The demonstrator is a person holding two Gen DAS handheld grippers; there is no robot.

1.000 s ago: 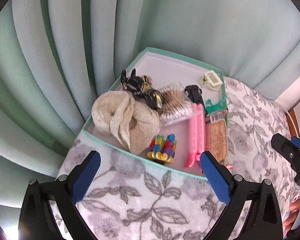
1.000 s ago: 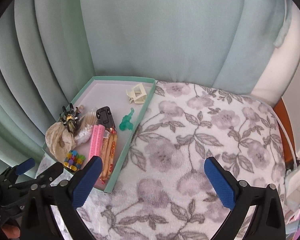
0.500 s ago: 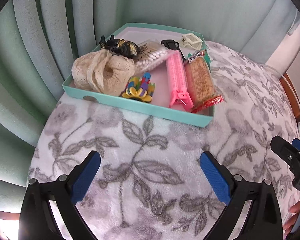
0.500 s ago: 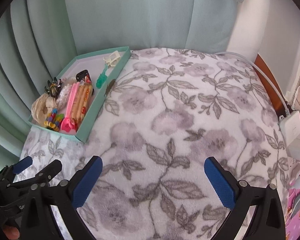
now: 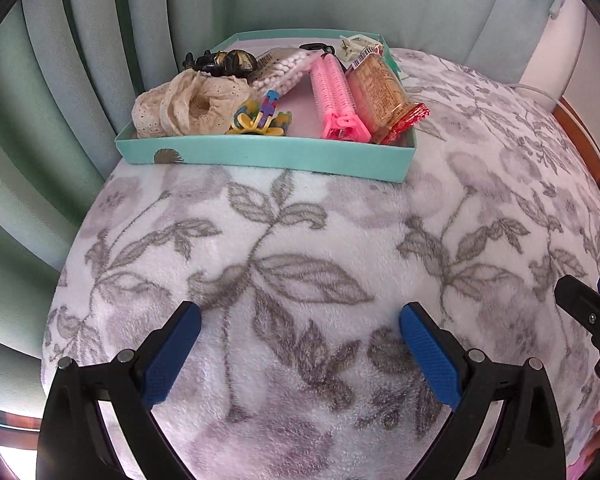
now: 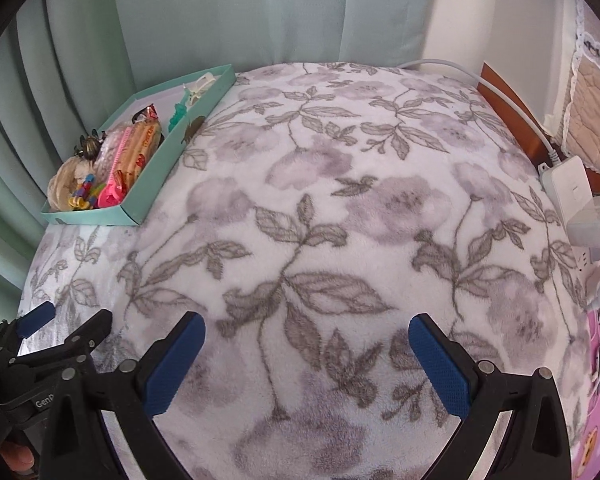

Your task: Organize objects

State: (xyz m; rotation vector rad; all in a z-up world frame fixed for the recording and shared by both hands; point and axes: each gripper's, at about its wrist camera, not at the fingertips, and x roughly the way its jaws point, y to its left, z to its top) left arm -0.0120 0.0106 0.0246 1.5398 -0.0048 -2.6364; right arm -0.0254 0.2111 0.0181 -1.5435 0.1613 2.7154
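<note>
A shallow teal tray (image 5: 260,156) (image 6: 156,184) sits at the far left of a floral blanket. It holds a cream lace scrunchie (image 5: 180,108), a black and gold claw clip (image 5: 224,62), a bag of cotton swabs (image 5: 288,70), a multicoloured clip (image 5: 260,116), a pink roller clip (image 5: 336,96), a snack packet (image 5: 384,92) and a white clip (image 5: 354,46). My left gripper (image 5: 300,326) hovers open over bare blanket, well short of the tray. My right gripper (image 6: 306,338) is open too, over the blanket's middle. Neither holds anything.
Green curtains (image 5: 60,100) hang behind and left of the tray. The floral blanket (image 6: 340,220) spreads wide between grippers and tray. A white power strip (image 6: 572,196) with plugs and a cable lies at the right edge, beside a wooden edge (image 6: 512,108).
Both grippers have pulled back and lowered away from the tray, which now looks smaller and farther. Their jaws stayed open and empty.
</note>
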